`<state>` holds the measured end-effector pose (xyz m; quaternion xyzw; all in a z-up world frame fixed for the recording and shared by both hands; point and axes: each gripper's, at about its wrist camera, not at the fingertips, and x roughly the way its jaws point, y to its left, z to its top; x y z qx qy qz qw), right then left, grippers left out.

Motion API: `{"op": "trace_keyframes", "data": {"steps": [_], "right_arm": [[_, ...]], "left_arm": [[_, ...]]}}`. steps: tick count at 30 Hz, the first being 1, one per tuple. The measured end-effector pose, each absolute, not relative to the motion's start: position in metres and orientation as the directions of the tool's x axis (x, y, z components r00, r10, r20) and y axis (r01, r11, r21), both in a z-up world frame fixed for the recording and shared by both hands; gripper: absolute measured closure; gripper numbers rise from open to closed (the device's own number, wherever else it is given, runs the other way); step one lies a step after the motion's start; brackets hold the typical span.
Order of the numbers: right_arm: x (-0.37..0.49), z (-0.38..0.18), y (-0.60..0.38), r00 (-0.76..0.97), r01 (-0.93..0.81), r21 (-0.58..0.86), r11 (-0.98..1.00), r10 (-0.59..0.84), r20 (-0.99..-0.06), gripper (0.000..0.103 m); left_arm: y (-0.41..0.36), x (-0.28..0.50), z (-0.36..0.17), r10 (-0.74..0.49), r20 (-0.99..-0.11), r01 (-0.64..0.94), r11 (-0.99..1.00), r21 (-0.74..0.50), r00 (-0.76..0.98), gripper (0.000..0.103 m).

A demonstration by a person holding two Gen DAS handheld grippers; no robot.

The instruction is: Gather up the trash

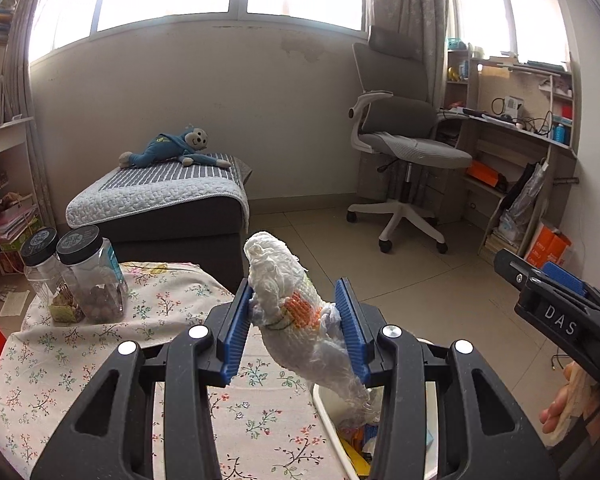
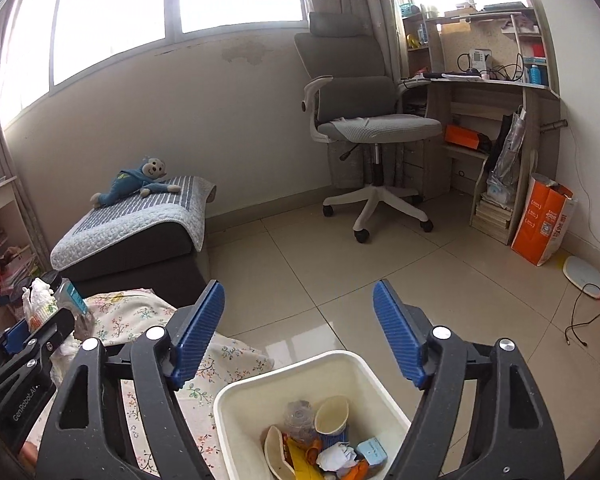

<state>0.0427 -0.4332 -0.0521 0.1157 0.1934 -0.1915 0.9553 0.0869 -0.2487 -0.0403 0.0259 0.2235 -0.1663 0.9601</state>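
White crumpled tissue [image 1: 296,312] sits pinched in the left gripper [image 1: 298,330], above the bench [image 1: 100,360] edge beside the trash bin [image 2: 236,396]; the right gripper [image 2: 300,336] hangs open and empty over it. Letting go too soon risks the wad missing the bin

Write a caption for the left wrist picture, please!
Left gripper clamps a crumpled paper towel above the flowered tablecloth.

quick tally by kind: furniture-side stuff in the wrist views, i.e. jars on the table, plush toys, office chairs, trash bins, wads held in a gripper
Jars: 2
Plush toy: 1
Office chair: 1
Trash bin: 1
Tissue wad in left gripper: 1
Total: 6
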Motion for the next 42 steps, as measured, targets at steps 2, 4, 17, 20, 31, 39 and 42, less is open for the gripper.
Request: {"op": "trace_keyframes", "data": {"steps": [2, 4, 17, 20, 31, 39, 42], "right_arm": [[0.035, -0.051, -0.446, 0.835, 0.461, 0.150, 0.875, -0.370, -0.407, 0.017], [0.027, -0.052, -0.458, 0.815, 0.509, 0.152, 0.847, -0.418, -0.402, 0.011], [-0.022, -0.054, -0.507, 0.715, 0.676, 0.146, 0.722, -0.595, -0.368, 0.007], [-0.027, -0.053, -0.512, 0.712, 0.680, 0.154, 0.717, -0.594, -0.375, 0.007], [-0.027, -0.040, -0.485, 0.763, 0.622, 0.194, 0.759, -0.530, -0.370, 0.007], [-0.011, -0.020, -0.421, 0.833, 0.518, 0.141, 0.844, -0.461, -0.304, 0.007], [-0.002, -0.015, -0.396, 0.859, 0.471, 0.136, 0.871, -0.419, -0.296, 0.007]], "left_arm": [[-0.262, 0.087, -0.040, -0.329, -0.443, 0.355, 0.934, -0.025, 0.834, 0.060], [-0.273, 0.088, -0.039, -0.348, -0.446, 0.374, 0.927, -0.031, 0.824, 0.060], [-0.344, 0.083, -0.046, -0.438, -0.479, 0.474, 0.879, -0.052, 0.760, 0.058], [-0.351, 0.082, -0.044, -0.450, -0.482, 0.482, 0.874, -0.065, 0.752, 0.035], [-0.324, 0.064, -0.013, -0.420, -0.403, 0.441, 0.896, -0.045, 0.813, 0.007], [-0.257, 0.057, 0.010, -0.296, -0.303, 0.307, 0.952, -0.012, 0.906, 0.007], [-0.231, 0.056, 0.017, -0.250, -0.293, 0.263, 0.965, 0.003, 0.923, 0.007]]}}
